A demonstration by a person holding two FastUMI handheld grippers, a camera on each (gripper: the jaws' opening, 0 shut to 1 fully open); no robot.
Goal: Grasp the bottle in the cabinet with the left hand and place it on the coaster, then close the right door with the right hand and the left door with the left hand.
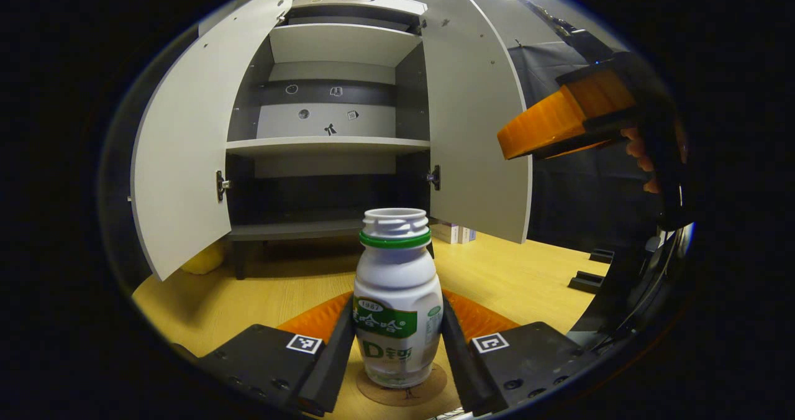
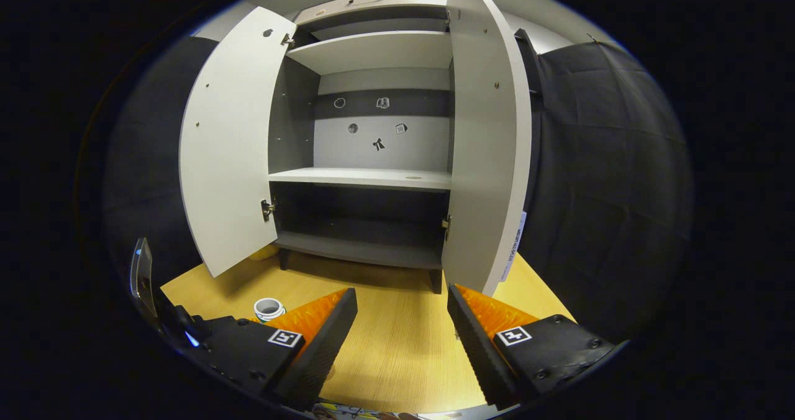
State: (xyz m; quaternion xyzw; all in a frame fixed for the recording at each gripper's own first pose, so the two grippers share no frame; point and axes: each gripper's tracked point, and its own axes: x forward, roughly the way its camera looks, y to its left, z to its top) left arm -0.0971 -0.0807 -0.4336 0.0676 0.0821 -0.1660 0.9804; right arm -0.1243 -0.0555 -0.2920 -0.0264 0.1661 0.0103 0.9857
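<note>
- Left gripper (image 1: 397,339) pinches the bottle (image 1: 397,296) at its lower body, one finger on each side; bottle stands upright on the coaster (image 1: 428,388), out on the table (image 1: 528,277) in front of the cabinet (image 1: 329,146).
- Judgement: placing looks about done, release is next. Risk: if the fingers part unevenly or drag on the label, the tall narrow bottle tips or slides off the coaster.
- Bottle mouth looks open, no cap visible, so a tip could spill. Contents cannot be told.
- Right gripper (image 2: 400,339) spread wide, holding nothing, low over the table facing the cabinet; in the left gripper view it hangs high at right near the right door (image 1: 478,128).
- Both doors wide open. Risk: right door (image 2: 490,159) pushed too fast rebounds or slams.
- Left door (image 1: 180,159) is closed last; risk: the left gripper backing away from the bottle clips it, since they are touching now.
</note>
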